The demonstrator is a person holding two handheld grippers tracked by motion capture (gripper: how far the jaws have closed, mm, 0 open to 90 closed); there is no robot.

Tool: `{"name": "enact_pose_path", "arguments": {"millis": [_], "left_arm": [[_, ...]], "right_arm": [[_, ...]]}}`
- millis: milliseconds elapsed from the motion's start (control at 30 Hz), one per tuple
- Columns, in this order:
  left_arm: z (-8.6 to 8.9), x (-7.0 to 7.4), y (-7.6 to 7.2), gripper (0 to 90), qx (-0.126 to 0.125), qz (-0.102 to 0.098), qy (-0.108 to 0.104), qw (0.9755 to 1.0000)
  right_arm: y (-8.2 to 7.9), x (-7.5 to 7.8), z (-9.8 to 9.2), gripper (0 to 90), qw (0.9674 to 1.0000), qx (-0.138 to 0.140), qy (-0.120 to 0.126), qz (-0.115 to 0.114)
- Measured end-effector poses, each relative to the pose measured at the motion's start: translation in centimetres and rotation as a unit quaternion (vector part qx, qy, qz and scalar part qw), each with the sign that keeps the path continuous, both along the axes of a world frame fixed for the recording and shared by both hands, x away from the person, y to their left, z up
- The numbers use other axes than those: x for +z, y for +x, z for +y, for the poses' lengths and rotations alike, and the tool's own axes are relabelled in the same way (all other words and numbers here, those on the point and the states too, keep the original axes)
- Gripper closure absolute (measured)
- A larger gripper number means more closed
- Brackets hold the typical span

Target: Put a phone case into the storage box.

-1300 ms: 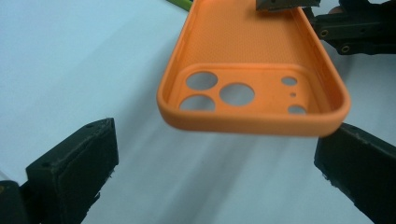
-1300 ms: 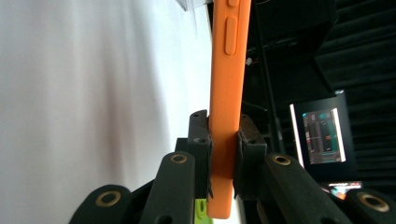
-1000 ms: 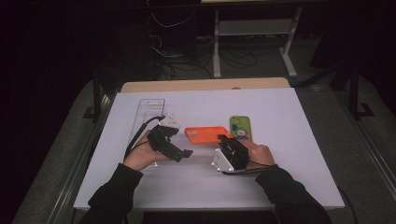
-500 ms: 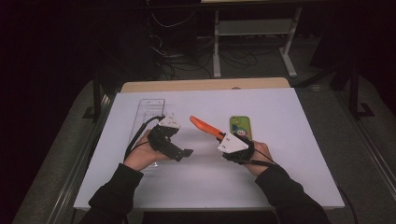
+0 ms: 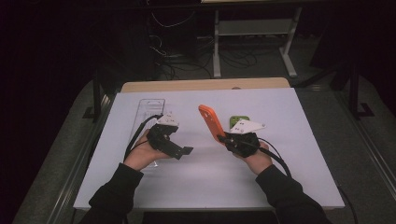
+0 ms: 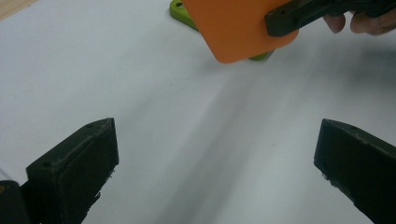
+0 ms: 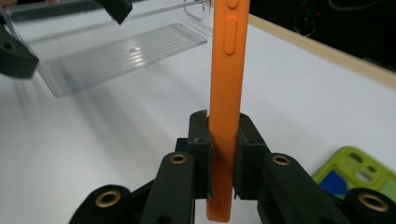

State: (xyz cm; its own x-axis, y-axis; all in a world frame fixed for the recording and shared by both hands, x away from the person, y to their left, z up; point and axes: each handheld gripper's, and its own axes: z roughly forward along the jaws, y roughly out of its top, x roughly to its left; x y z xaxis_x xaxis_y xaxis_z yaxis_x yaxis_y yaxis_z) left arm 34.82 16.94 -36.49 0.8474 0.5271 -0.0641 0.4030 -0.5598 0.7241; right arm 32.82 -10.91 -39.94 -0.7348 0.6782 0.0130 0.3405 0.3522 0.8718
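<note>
An orange phone case [image 5: 209, 120] is held off the table on edge, tilted up and to the left, with my right gripper [image 5: 224, 138] shut on its lower end. In the right gripper view the case [image 7: 229, 70] stands upright between the closed jaws of that gripper [image 7: 223, 154]. My left gripper [image 5: 180, 146] hovers to the left of the case, open and holding nothing. Its camera looks across bare white table between the wide-set jaws of the left gripper [image 6: 217, 158], with the orange case [image 6: 233, 28] ahead. A green phone case [image 5: 239, 120] lies flat behind the right gripper.
A clear plastic tray [image 5: 149, 108] lies at the table's left, beyond the left hand. The white tabletop [image 5: 289, 154] has free room in front and to the right. A wooden strip [image 5: 205, 84] runs along the far edge; dark floor and cables lie beyond.
The orange case lay flat on the table; my right gripper has lifted it and tipped it up on edge. The left gripper has stayed in place.
</note>
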Motion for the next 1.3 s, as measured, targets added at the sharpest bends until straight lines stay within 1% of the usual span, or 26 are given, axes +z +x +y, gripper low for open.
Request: {"name": "enact_pose_path", "arguments": {"millis": [33,67,100,133,167,233,267,300,333,467,533,633,667,700,767,800,833,933,1000,1067,1100,1233,1300], "left_arm": [[0.0,0.0,0.0,0.0,0.003,0.002,-0.003,1.0000],[0.0,0.1,-0.1,0.0,0.008,0.005,-0.008,0.9999],[0.1,0.1,0.0,0.0,0.007,0.001,-0.010,0.9999],[0.1,0.2,0.1,0.0,0.003,-0.004,-0.009,0.9999],[0.0,0.2,0.1,0.0,0.010,-0.004,-0.025,0.9996],[0.0,0.3,0.1,0.0,0.015,-0.002,-0.035,0.9993],[0.1,0.3,0.1,0.0,0.014,-0.004,-0.038,0.9992],[0.0,0.4,0.1,0.0,0.019,-0.004,-0.048,0.9987],[0.0,0.5,0.2,0.0,0.019,-0.007,-0.050,0.9985],[-0.2,0.8,0.3,0.0,0.029,-0.007,-0.081,0.9963],[-0.4,1.0,0.4,0.0,0.029,-0.013,-0.088,0.9956],[-0.9,1.1,0.5,0.0,0.037,-0.007,-0.102,0.9941],[-1.0,1.1,0.6,0.0,0.035,-0.010,-0.103,0.9940],[-1.1,1.1,0.6,0.0,0.039,-0.009,-0.110,0.9931],[-1.2,1.2,0.8,0.0,0.041,-0.010,-0.111,0.9929],[-1.3,1.2,0.9,0.0,0.046,-0.009,-0.121,0.9916],[-1.4,1.2,1.0,0.0,0.047,-0.009,-0.124,0.9911],[-1.7,1.3,1.3,0.0,0.054,-0.006,-0.139,0.9888],[-1.9,1.3,1.5,0.0,0.058,-0.005,-0.154,0.9864],[-2.1,1.3,1.7,0.0,0.056,-0.005,-0.153,0.9866],[-2.2,1.2,1.8,0.0,0.056,-0.006,-0.155,0.9862],[-2.4,1.1,2.0,0.0,0.057,-0.003,-0.161,0.9853],[-2.5,0.9,2.2,0.0,0.054,0.000,-0.162,0.9854]], "right_arm": [[0.1,0.0,-0.1,78.4,0.9998,-0.001,0.015,0.015],[0.3,0.0,-0.3,78.4,0.9995,0.000,0.024,0.019],[0.3,0.0,-0.4,78.4,0.9992,0.000,0.033,0.024],[0.4,0.0,-0.5,78.4,0.9984,-0.002,0.045,0.035],[0.4,-0.1,-0.6,78.4,0.9982,-0.003,0.048,0.037],[0.4,-0.1,-0.6,78.4,0.9977,-0.002,0.053,0.042],[0.5,-0.1,-0.6,78.5,0.9975,-0.002,0.055,0.045],[0.5,-0.2,-0.6,78.4,0.9973,-0.003,0.056,0.046],[0.4,-0.2,-0.5,78.4,0.9972,-0.004,0.057,0.048],[0.4,-0.3,-0.3,78.5,0.9969,-0.001,0.061,0.050],[0.3,-0.3,-0.1,78.4,0.9969,0.001,0.060,0.051],[0.2,-0.3,0.2,78.5,0.9971,0.003,0.059,0.048],[0.2,-0.4,0.3,78.4,0.9971,0.004,0.060,0.048],[0.2,-0.4,0.5,78.4,0.9971,0.008,0.059,0.047],[0.1,-0.4,0.6,78.4,0.9969,0.008,0.061,0.049],[0.0,-0.4,0.7,78.5,0.9967,0.009,0.062,0.050],[0.0,-0.3,0.8,78.5,0.9968,0.010,0.062,0.048],[-0.2,-0.3,1.2,78.5,0.9968,0.013,0.064,0.046],[-0.2,-0.3,1.4,78.5,0.9970,0.016,0.062,0.043],[-0.5,-0.3,1.7,78.5,0.9965,0.018,0.064,0.050],[-0.5,-0.2,1.9,78.5,0.9970,0.022,0.062,0.041],[-0.7,-0.1,2.1,78.5,0.9970,0.025,0.063,0.036],[-0.7,0.0,2.1,78.5,0.9968,0.026,0.066,0.036]]}}
